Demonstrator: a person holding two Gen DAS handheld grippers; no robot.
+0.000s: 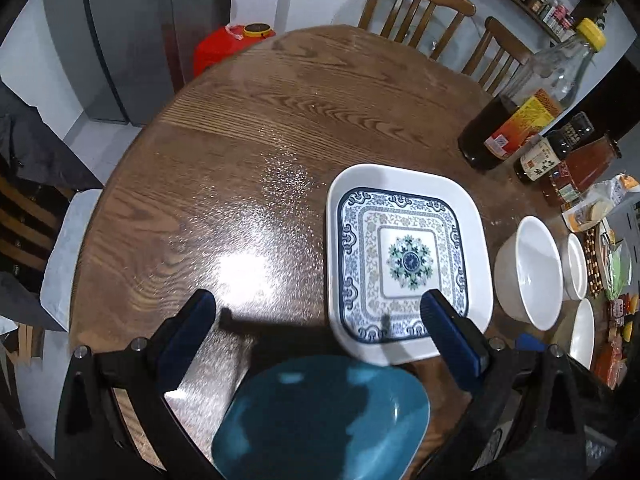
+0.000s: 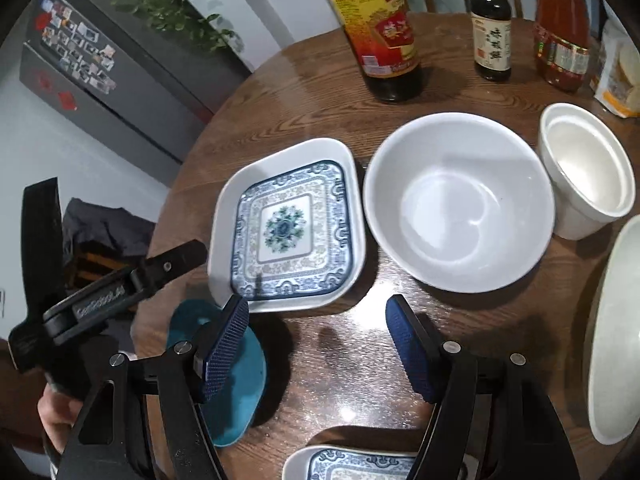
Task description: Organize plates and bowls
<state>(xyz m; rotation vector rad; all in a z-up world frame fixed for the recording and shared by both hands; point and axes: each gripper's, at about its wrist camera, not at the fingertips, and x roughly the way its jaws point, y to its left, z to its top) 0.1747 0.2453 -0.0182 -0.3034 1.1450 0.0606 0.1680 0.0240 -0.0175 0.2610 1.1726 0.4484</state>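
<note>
A square white plate with a blue pattern [image 1: 404, 258] lies on the round wooden table [image 1: 240, 140]; it also shows in the right wrist view [image 2: 286, 224]. A teal plate [image 1: 324, 420] lies at the near edge, below my open, empty left gripper [image 1: 320, 312], and shows in the right wrist view [image 2: 236, 376]. A large white bowl [image 2: 460, 204] and a smaller white bowl [image 2: 588, 172] stand right of the square plate. My right gripper [image 2: 316, 320] is open and empty above bare wood. A second patterned plate [image 2: 352, 462] lies below it. The left gripper body [image 2: 120, 292] shows at the left.
Sauce bottles [image 2: 380, 28] [image 2: 492, 24] [image 2: 562, 28] stand at the back of the table, with a snack bag [image 2: 618, 76] at the right. A white dish rim [image 2: 612, 332] is at the far right. Wooden chairs [image 1: 412, 4] and a red container [image 1: 224, 48] stand beyond the table.
</note>
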